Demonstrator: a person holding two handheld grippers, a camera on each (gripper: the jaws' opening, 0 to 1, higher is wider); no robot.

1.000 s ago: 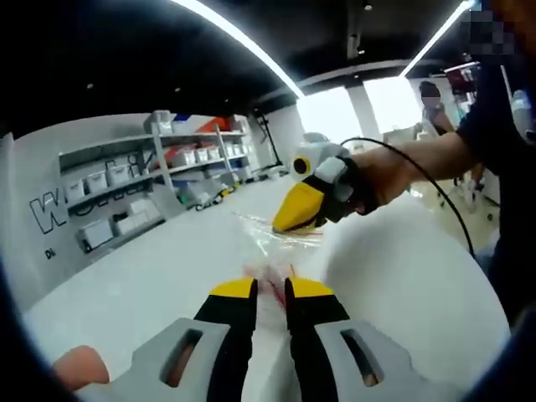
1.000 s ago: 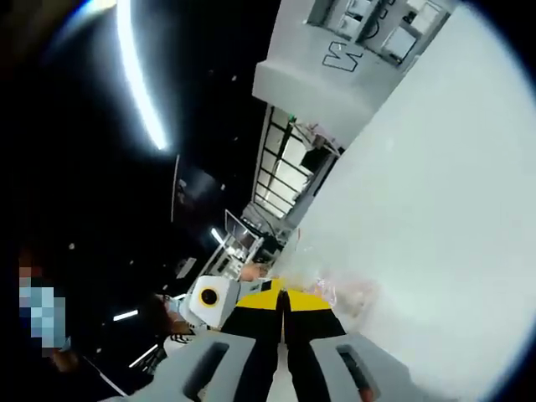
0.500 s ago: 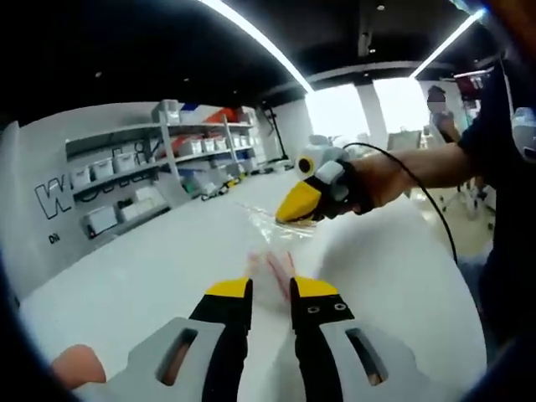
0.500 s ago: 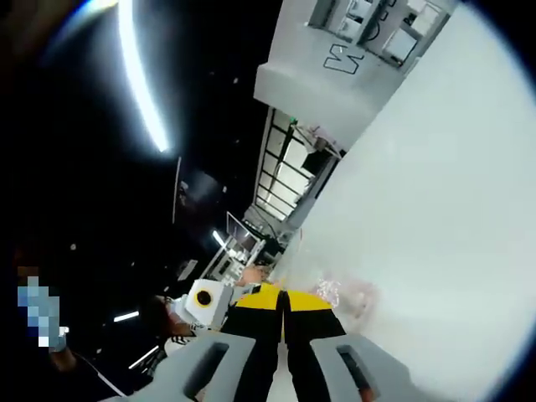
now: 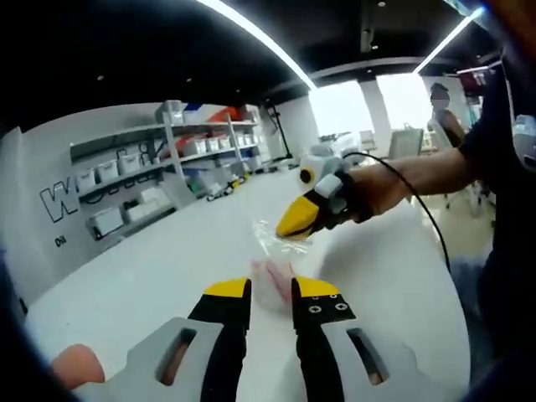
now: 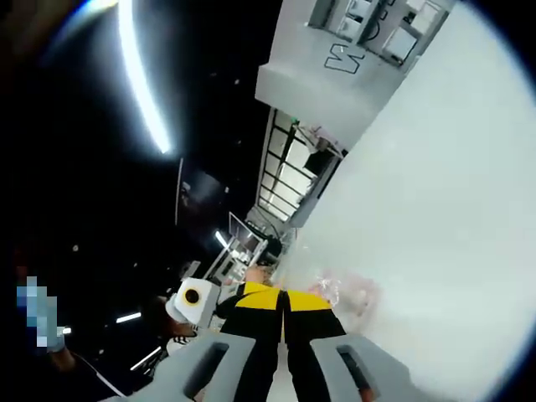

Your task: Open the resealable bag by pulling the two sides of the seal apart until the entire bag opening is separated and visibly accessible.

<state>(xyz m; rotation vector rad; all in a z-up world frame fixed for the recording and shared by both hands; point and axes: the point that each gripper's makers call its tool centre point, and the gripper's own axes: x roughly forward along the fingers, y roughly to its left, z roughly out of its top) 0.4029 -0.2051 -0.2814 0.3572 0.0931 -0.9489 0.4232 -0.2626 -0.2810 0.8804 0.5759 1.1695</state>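
Left gripper view: both tongs pinch clear bag (image 5: 272, 280).

We see the white table (image 5: 142, 276) lying bare to both sides of the clear bag (image 5: 276, 251); the right gripper (image 5: 293, 222), its cable (image 5: 419, 209) and the person's forearm (image 5: 419, 172) cross the far side, shelving (image 5: 142, 180) probably well beyond reach
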